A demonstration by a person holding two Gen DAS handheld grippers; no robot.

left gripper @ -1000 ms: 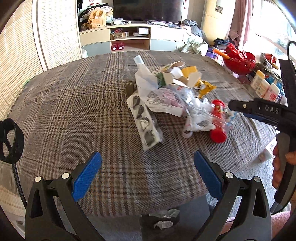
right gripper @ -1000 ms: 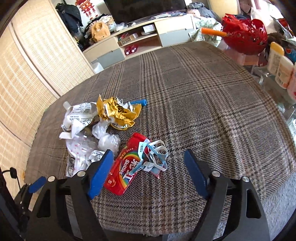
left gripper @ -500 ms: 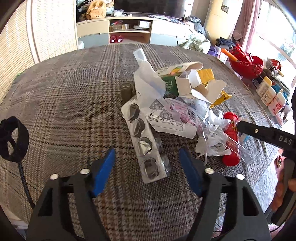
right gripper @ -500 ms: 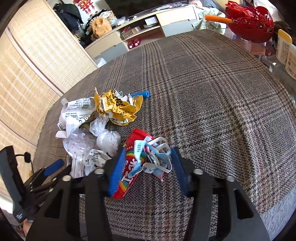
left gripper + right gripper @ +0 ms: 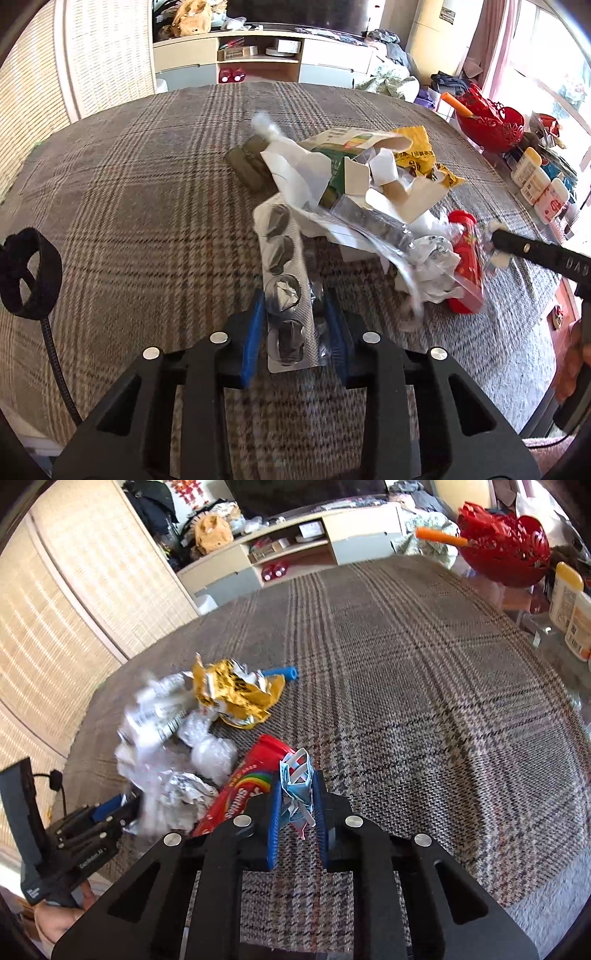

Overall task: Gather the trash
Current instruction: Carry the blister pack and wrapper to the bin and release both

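Gripping is the step in hand: both tongs have just been closing on litter from the pile on the plaid-covered bench (image 5: 140, 192). The left tongs (image 5: 293, 334) pinch the long silver blister pack (image 5: 286, 291), which runs toward 12 o'clock into the heap. The right tongs (image 5: 297, 805), nearly closed, clamp the crumpled pale-blue paper strips (image 5: 295, 786); the red Skittles pouch (image 5: 247, 786) lies just beside at 10 o'clock. Next, I judge, lift both clear without dragging neighbours.
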